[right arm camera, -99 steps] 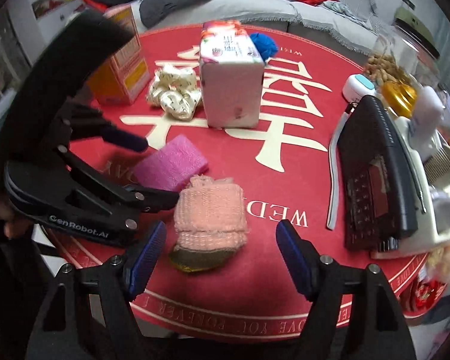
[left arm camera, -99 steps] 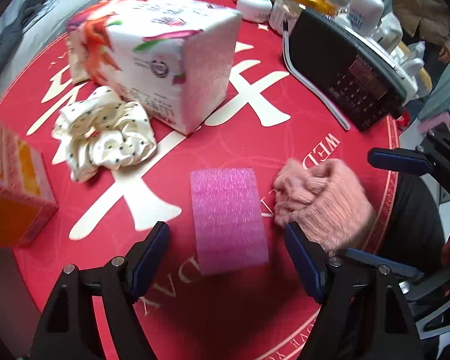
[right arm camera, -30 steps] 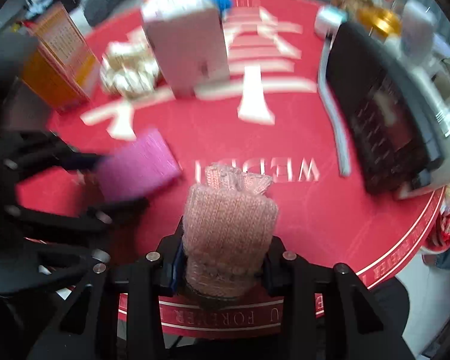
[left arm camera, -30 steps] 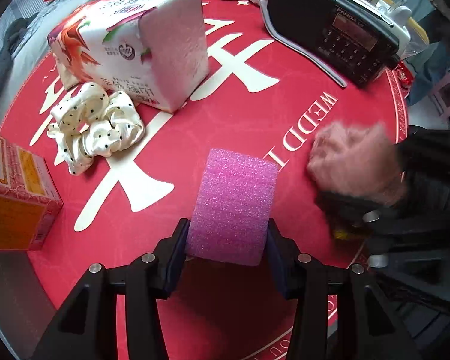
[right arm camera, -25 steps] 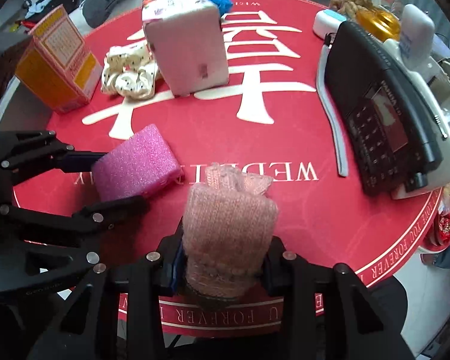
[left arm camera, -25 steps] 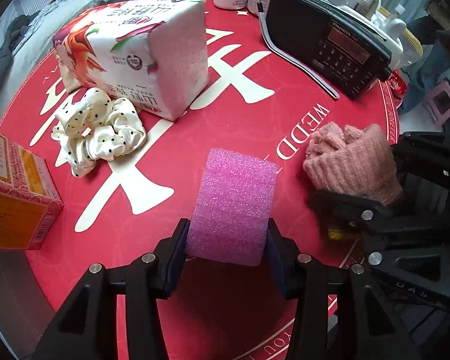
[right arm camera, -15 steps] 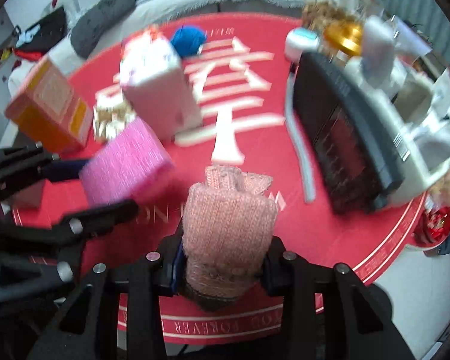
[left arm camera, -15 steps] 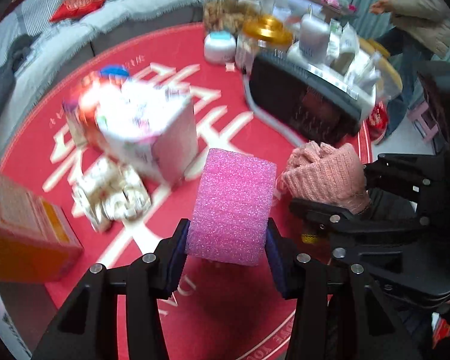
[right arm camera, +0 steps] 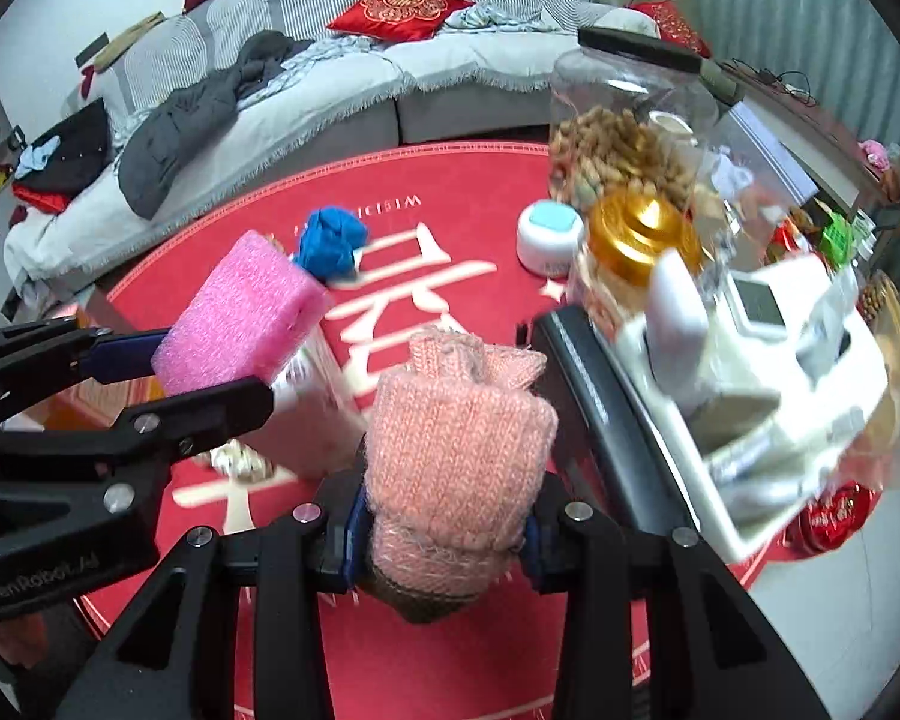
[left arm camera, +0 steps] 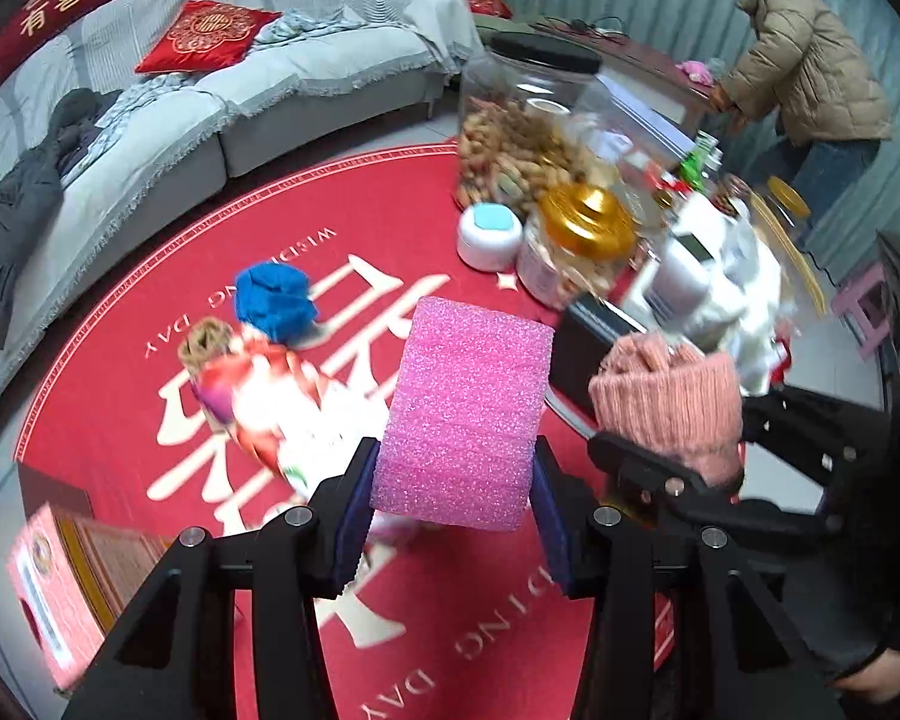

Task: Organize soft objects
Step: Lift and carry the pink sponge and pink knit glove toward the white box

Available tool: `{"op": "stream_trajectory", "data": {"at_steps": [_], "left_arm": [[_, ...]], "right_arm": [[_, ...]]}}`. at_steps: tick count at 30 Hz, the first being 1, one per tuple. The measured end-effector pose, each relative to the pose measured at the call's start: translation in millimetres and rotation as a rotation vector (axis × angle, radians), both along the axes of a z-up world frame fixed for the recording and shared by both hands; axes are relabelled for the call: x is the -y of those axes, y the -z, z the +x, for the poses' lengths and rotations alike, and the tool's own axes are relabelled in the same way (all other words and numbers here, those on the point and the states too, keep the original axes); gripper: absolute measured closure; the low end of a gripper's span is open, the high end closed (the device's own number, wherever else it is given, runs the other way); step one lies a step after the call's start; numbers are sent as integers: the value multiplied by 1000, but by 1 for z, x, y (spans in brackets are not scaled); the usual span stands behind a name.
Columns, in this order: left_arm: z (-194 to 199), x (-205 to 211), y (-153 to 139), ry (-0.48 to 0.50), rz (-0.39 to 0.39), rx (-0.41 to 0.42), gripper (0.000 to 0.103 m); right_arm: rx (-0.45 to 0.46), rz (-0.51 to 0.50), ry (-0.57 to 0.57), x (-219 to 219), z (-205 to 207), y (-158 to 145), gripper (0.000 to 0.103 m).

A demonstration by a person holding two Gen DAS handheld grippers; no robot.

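My left gripper (left arm camera: pixel 450 516) is shut on a pink foam sponge (left arm camera: pixel 465 414) and holds it up above the red round table (left arm camera: pixel 120 372). My right gripper (right arm camera: pixel 444 525) is shut on a pink knitted glove (right arm camera: pixel 456 462), also lifted above the table. The sponge (right arm camera: pixel 243 312) and the left gripper (right arm camera: pixel 174 384) show at the left of the right wrist view. The glove (left arm camera: pixel 669 408) shows to the right of the sponge in the left wrist view. A blue soft ball (left arm camera: pixel 276 300) lies on the far side of the table, also in the right wrist view (right arm camera: pixel 330 243).
A floral tissue pack (left arm camera: pixel 270 408) and an orange box (left arm camera: pixel 60 588) are on the table's left. A black radio (right arm camera: pixel 600 408), a peanut jar (left arm camera: pixel 522 138), a gold-lidded jar (left arm camera: pixel 582 240), a white cream jar (left arm camera: pixel 489 234) and white clutter crowd the right. A grey sofa (right arm camera: pixel 330 78) stands behind.
Both grippers closed on their objects, the left on the sponge and the right on the glove, then lifted them off the table and tilted upward, so the sofa and far table side came into view.
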State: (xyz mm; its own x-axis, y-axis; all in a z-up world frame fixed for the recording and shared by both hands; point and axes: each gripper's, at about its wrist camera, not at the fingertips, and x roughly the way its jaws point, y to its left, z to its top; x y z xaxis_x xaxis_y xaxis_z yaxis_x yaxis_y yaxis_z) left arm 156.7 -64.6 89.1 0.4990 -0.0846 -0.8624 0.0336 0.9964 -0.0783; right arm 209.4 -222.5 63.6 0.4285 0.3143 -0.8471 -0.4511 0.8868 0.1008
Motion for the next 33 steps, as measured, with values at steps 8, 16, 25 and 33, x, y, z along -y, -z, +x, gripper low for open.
{"op": "stream_trajectory", "data": {"at_steps": [8,16,25,33], "left_arm": [[49,-12,6,-39,46,-44,54],[83,-10,15,-49,105,-70,54],[80,-65,3,-203,143,-63,54],[63,-97,1,-280,133,-65,54]], "right_arm": [[-16,22,18,-5,5,4,61],[-20,56,44,-3,16,7,60],[21,87,-12,-49,40,-7,60],[-18,47,-59,-100,67,7,60]]}}
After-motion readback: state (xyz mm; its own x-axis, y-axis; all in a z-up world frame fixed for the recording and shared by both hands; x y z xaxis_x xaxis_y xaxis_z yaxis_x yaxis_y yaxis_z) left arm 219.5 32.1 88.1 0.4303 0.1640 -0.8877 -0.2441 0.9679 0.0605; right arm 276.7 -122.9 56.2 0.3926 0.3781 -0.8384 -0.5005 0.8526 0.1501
